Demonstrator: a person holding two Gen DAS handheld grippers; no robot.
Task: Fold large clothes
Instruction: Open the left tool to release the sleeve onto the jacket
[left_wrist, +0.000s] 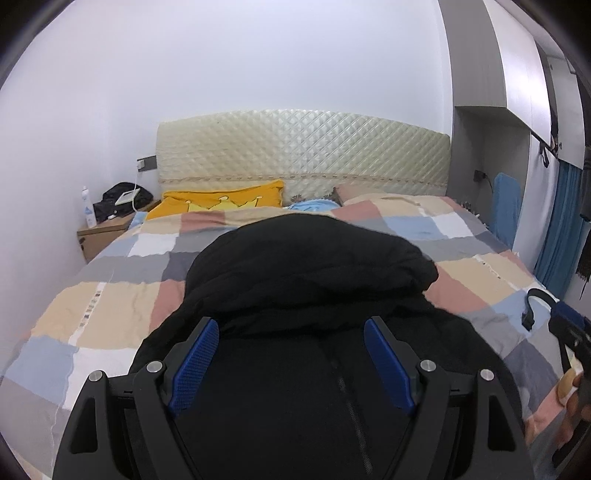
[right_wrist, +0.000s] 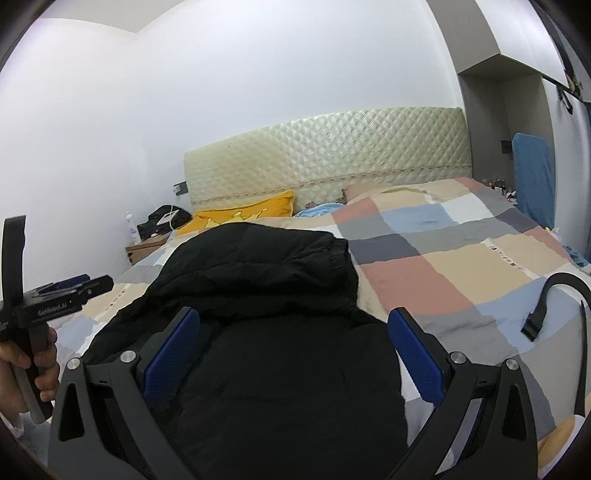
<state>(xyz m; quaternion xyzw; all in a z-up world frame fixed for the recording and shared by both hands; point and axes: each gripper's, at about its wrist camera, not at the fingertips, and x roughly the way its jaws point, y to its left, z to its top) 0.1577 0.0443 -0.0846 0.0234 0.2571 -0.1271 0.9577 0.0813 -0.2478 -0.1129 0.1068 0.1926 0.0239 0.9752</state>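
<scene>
Now the black jacket lies bunched on the bed, spread under and ahead of both tongs. Left tongs and right tongs hang wide open, holding nothing. Best, I judge, to pinch opposite edges, lift together, and smooth the bulky cloth before folding.

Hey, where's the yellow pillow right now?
The yellow pillow lies at the head of the bed against the quilted headboard, on the left side in both views, beyond the black jacket and beside the wooden nightstand.
</scene>
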